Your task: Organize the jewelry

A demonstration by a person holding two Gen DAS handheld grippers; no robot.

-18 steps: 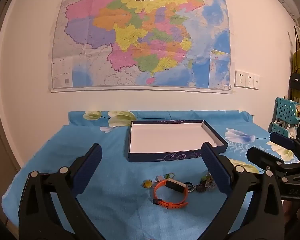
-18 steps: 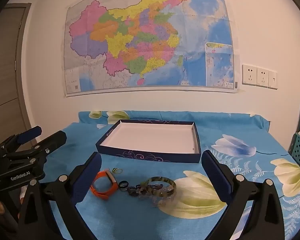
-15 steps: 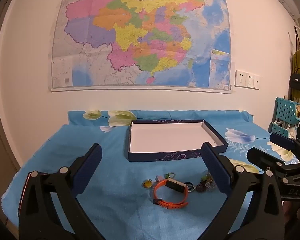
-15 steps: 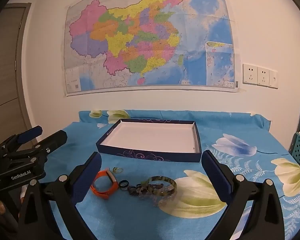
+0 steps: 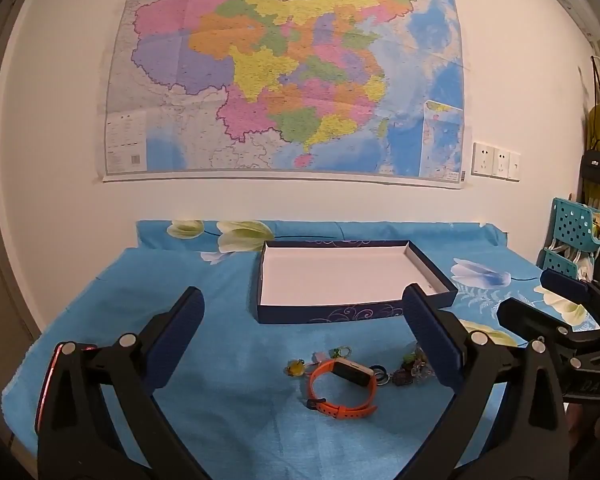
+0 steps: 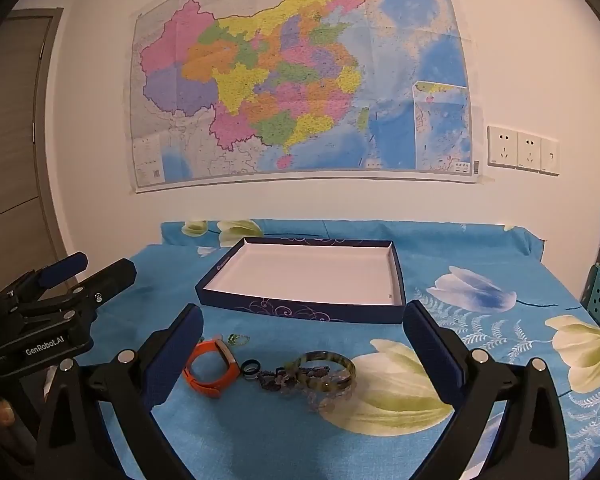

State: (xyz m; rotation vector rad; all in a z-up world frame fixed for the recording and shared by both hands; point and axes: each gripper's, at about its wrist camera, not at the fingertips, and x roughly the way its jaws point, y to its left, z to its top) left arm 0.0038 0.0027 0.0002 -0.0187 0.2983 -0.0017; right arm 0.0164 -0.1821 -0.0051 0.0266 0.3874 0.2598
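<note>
Both grippers hang above the blue cloth (image 5: 228, 360), jaws spread wide and holding nothing. From the left gripper (image 5: 304, 332), the orange band (image 5: 342, 390) lies at 5 o'clock of the gap's middle, with small charms (image 5: 296, 368) at its 10 o'clock. From the right gripper (image 6: 304, 344), the band (image 6: 210, 370), a ring (image 6: 250, 369), beads (image 6: 278, 380) and a bangle (image 6: 326, 372) form a row just below. The white-lined tray (image 6: 300, 308) sits at 12 o'clock, empty.
</note>
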